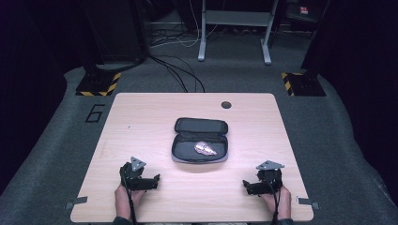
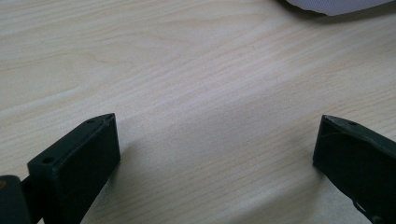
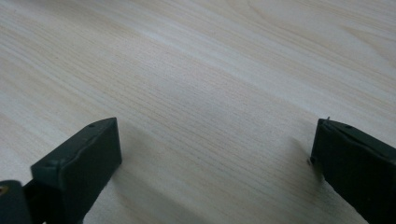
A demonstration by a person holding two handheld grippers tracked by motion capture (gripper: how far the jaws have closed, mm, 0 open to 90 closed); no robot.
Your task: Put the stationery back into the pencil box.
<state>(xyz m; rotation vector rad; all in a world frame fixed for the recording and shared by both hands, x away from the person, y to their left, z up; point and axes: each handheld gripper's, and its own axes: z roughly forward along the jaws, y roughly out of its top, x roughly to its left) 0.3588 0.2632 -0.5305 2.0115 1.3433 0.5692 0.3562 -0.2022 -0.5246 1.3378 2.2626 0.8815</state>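
- A pale wooden table [image 1: 141, 117] takes up the middle of the high view. A round cable hole [image 1: 226, 104] sits near its far edge, at about one o'clock from the table's centre.
- An open black zip case [image 1: 200, 139] lies at the centre, its lid folded back toward twelve o'clock.
- A small shiny, pinkish wrapped item [image 1: 205, 148] rests inside the lower half of the case, a little toward three o'clock. What it is cannot be made out.
- The left gripper [image 1: 152, 181] lies low on the table at about seven o'clock from the case, jaws spread wide with bare wood between them. A pale corner of the case [image 2: 336, 4] shows beyond its jaws in its own view.
- The right gripper [image 1: 245, 185] lies at about five o'clock from the case, jaws likewise spread, nothing between them.
- Likely risks: the case is soft and light, so a one-sided push could slide it. The wrapped item looks slick and could slip from a pinch, or be crushed by a hard squeeze. A jaw could snag the zip edge or flip the lid shut.
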